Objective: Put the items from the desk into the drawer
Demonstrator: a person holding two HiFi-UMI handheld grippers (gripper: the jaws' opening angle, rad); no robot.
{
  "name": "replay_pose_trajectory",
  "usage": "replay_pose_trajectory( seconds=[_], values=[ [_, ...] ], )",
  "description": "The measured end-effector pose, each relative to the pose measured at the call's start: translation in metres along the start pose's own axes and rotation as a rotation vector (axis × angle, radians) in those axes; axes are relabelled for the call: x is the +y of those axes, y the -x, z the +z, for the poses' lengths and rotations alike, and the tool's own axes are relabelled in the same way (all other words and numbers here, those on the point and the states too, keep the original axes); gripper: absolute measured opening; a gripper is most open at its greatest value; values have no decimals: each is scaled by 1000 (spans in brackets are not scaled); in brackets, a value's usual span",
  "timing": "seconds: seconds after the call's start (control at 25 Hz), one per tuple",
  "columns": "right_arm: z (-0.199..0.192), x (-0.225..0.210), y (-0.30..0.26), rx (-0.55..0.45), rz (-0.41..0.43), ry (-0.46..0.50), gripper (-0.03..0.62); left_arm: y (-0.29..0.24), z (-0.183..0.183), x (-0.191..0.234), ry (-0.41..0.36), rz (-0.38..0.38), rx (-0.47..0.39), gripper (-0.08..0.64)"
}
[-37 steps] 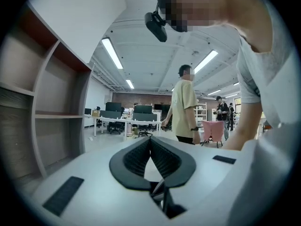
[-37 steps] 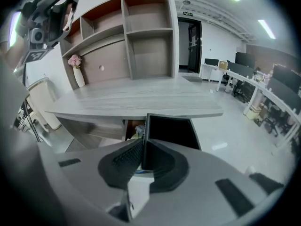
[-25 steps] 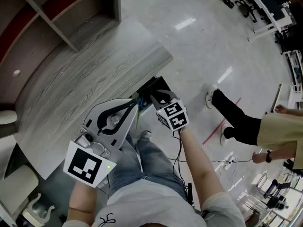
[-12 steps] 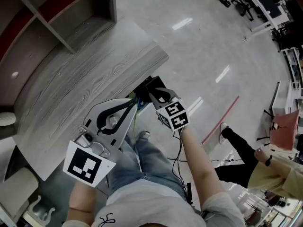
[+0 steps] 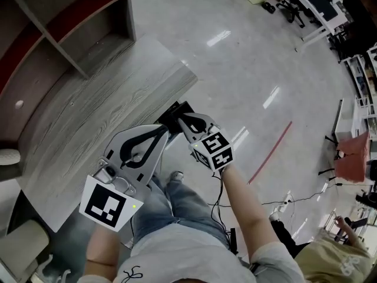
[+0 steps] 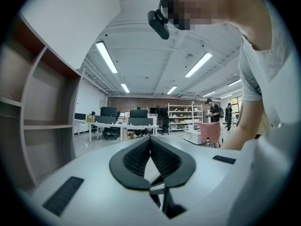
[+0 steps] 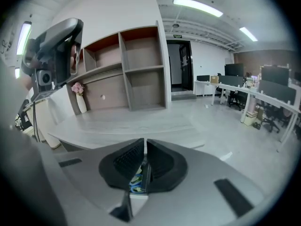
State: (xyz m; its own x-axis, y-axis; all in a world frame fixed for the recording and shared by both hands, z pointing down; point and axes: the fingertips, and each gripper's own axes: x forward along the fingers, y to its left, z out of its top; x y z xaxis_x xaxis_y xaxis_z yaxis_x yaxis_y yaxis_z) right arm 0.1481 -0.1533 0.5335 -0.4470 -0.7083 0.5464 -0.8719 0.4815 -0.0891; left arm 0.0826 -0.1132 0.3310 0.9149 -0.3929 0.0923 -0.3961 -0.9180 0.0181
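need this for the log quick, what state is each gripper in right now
left gripper: closed, nothing between the fingers
right gripper: closed, no item seen between the fingers

At upper left we see an open shelf unit (image 5: 70, 16). A red line (image 5: 271, 152) crosses the glossy floor (image 5: 235, 69), and a pink cloth (image 5: 353, 161) sits at the right edge.

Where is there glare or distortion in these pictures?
Head view: glare streaks on the glossy floor. Both gripper views: fisheye bending and dark corners. Left gripper view: the shelf bows, and a mosaic patch sits at the top.
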Motion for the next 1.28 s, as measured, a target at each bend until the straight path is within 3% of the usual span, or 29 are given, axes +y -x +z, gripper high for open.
replay_pose_trajectory(
  seconds=[0.08,0.48,1.28],
  values=[
    [15,4,10,-48,1,1,11,-1,4,-6,-9,-6,-8,11],
    [85,22,67,-245,24,-28,9,-11,33,-27,-38,-44,-55,11],
    [148,60,195,-485,51,37,9,-17,69,-83,-82,-80,-102,11]
  ],
)
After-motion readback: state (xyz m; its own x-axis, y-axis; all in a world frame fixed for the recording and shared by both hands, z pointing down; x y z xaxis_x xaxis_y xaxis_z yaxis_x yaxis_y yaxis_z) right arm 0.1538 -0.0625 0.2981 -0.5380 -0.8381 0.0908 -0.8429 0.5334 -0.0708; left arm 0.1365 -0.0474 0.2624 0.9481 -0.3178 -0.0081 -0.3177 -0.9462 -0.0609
